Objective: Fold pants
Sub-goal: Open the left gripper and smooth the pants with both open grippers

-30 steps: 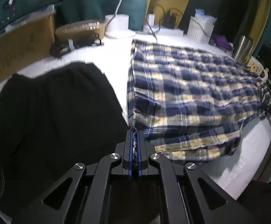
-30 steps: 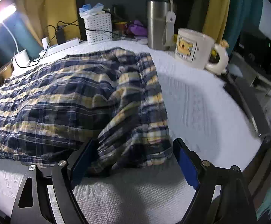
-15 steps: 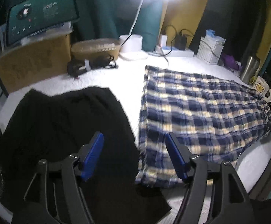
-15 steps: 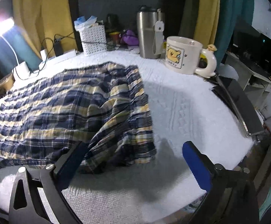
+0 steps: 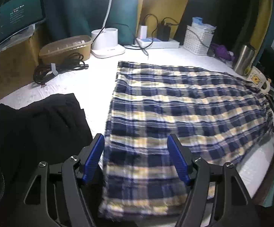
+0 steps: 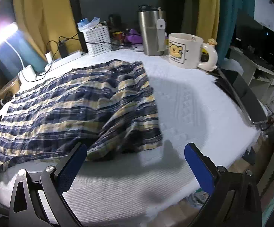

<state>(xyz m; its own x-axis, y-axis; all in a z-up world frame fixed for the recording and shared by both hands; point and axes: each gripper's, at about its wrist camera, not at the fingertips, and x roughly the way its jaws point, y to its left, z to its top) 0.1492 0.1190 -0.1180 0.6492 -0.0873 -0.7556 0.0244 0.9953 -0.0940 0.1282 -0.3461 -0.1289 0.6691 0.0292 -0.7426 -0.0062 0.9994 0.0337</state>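
The plaid blue-and-yellow pants (image 5: 184, 113) lie spread across the white table cover; they also show in the right wrist view (image 6: 76, 106), with a rumpled end near the front. My left gripper (image 5: 136, 157) is open and empty, raised above the pants' near-left end. My right gripper (image 6: 135, 164) is open and empty, hovering over the white cover just in front of the pants' rumpled right end.
A black garment (image 5: 33, 130) lies left of the pants. Coiled cables (image 5: 57, 70), a brown container (image 5: 65, 47), a lamp base (image 5: 106, 43) and a white basket (image 5: 197, 39) line the back. A bear mug (image 6: 187, 51), steel tumbler (image 6: 152, 30) and table edge (image 6: 237, 151) sit right.
My left gripper let go of the pants' edge, opened and lifted back. My right gripper also drew back and up from the pants' right end. The pants now lie flat.
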